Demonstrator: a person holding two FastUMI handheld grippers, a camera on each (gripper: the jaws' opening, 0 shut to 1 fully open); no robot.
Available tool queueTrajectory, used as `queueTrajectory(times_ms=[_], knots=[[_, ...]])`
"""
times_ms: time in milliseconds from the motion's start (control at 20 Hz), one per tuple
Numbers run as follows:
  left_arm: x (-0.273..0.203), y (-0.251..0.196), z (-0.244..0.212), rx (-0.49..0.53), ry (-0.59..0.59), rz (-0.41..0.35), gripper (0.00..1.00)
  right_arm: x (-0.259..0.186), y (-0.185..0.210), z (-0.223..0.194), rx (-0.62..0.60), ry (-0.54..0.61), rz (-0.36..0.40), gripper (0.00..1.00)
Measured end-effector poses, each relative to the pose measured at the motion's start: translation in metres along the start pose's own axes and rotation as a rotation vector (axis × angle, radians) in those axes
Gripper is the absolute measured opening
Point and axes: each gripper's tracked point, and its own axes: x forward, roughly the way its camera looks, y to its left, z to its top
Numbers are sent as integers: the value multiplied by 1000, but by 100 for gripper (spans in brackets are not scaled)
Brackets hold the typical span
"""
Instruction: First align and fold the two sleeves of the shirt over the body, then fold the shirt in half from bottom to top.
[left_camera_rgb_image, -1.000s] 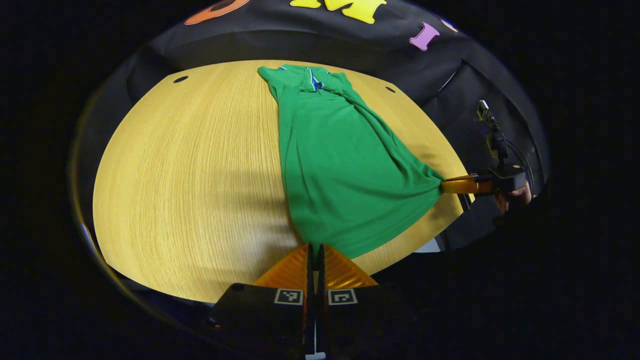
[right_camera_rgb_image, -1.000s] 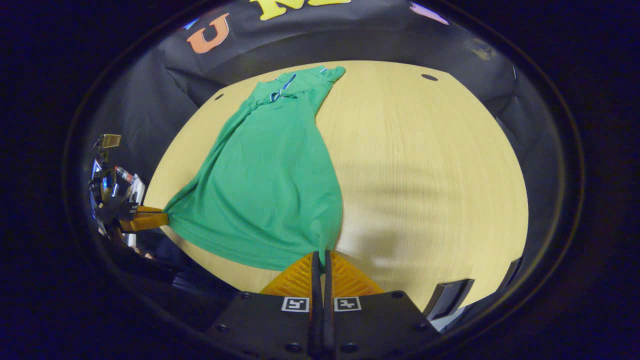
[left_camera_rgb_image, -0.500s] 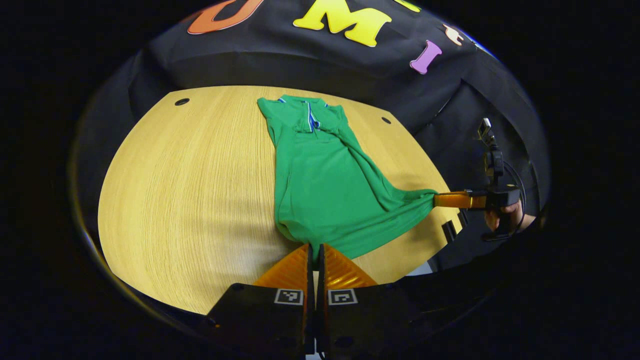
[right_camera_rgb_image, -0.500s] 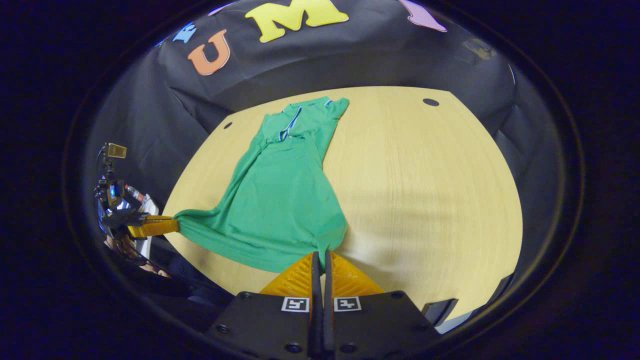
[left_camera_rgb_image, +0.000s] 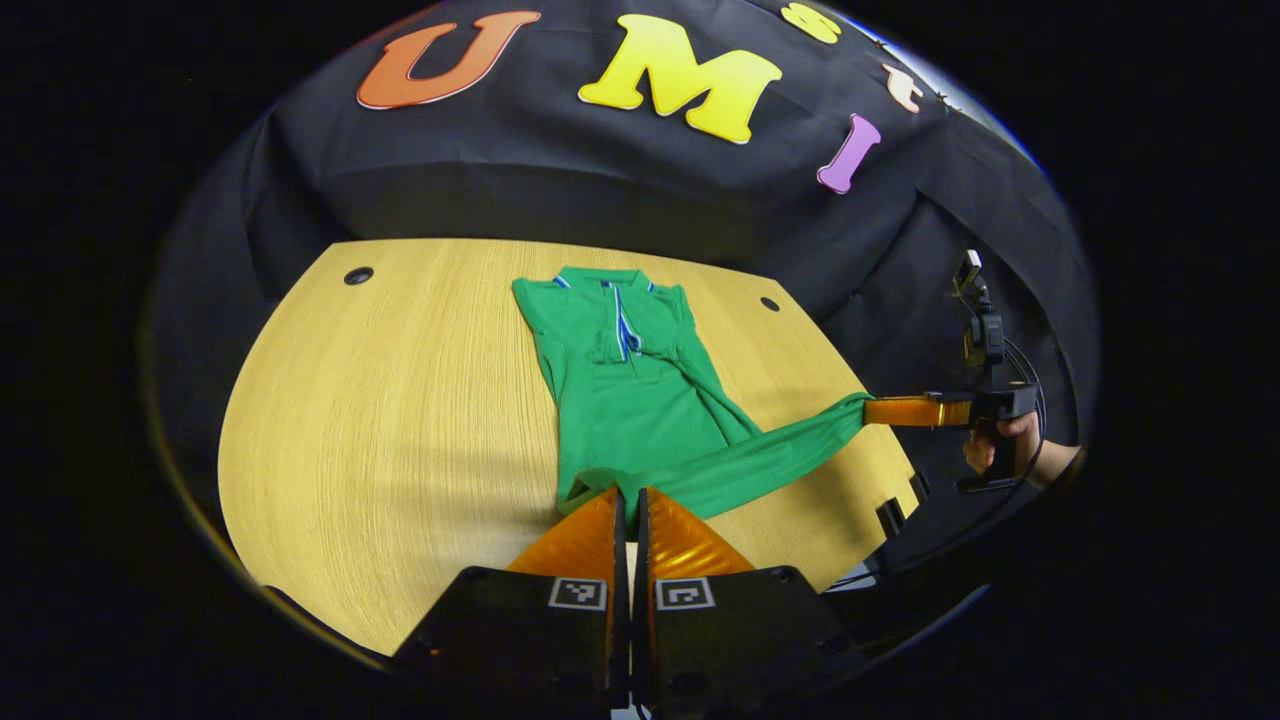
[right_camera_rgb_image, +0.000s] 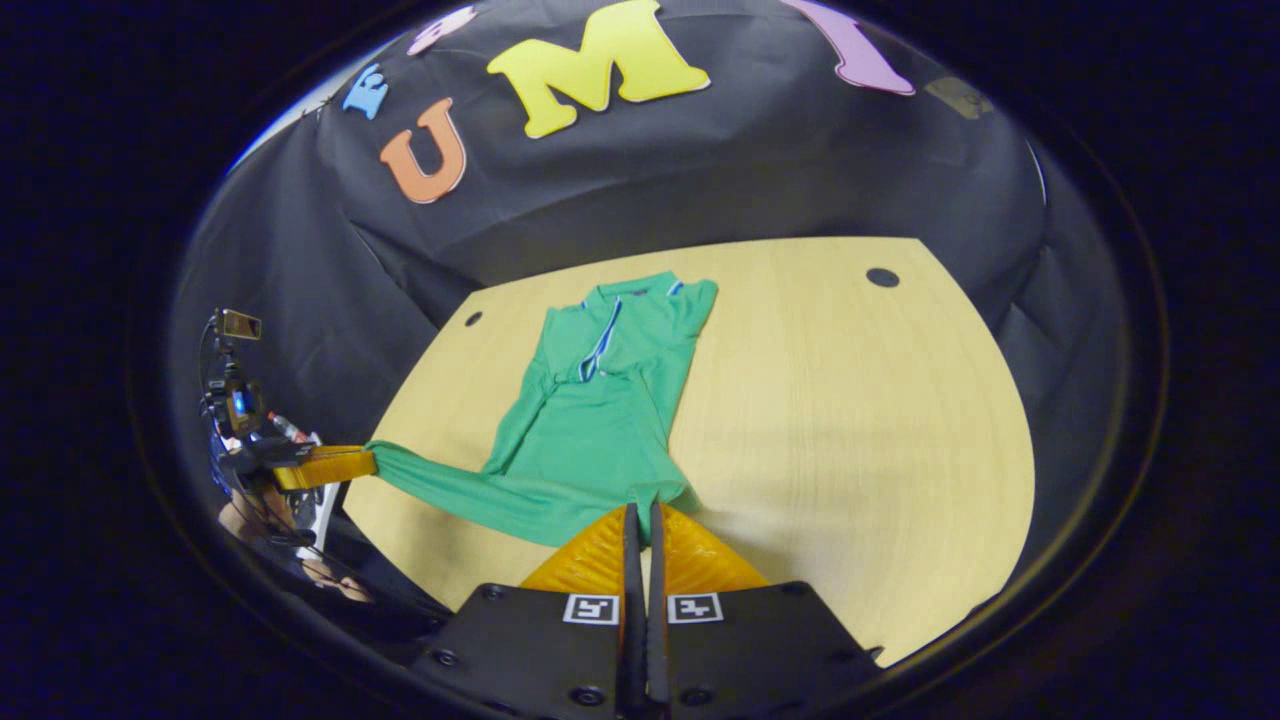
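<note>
Both tongs clenched on the shirt (left_camera_rgb_image: 620, 400) hem corners, left tongs (left_camera_rgb_image: 628, 500) bottom centre, right tongs (right_camera_rgb_image: 641, 515) likewise; we should carry both level up-frame to the collar on the worktop (left_camera_rgb_image: 400, 400).

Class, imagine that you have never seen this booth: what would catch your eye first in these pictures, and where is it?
The bright green shirt stands out against the pale wooden table, its collar toward the far edge. Its bottom hem is lifted off the table and stretched between the two grippers: the left gripper is shut on one corner at the near edge, and the right gripper is shut on the other, out at the table's side.
</note>
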Motion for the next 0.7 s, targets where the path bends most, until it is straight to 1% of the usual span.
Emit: queueTrajectory(times_ms=[100,250,450,500,700], knots=[[5,2,23,1,-30,2,4,4,7,24,-2,-26,15,3],[12,6,57,-7,-71,-6,4,10,9,59,-12,-57,17,3],[21,20,99,3,-119,1,4,19,5,104,-15,-104,6,3],[28,26,122,-1,-146,-2,4,24,2,120,-22,-117,-3,3],[47,39,159,6,-178,-8,4,41,-4,162,-49,-148,-19,3]])
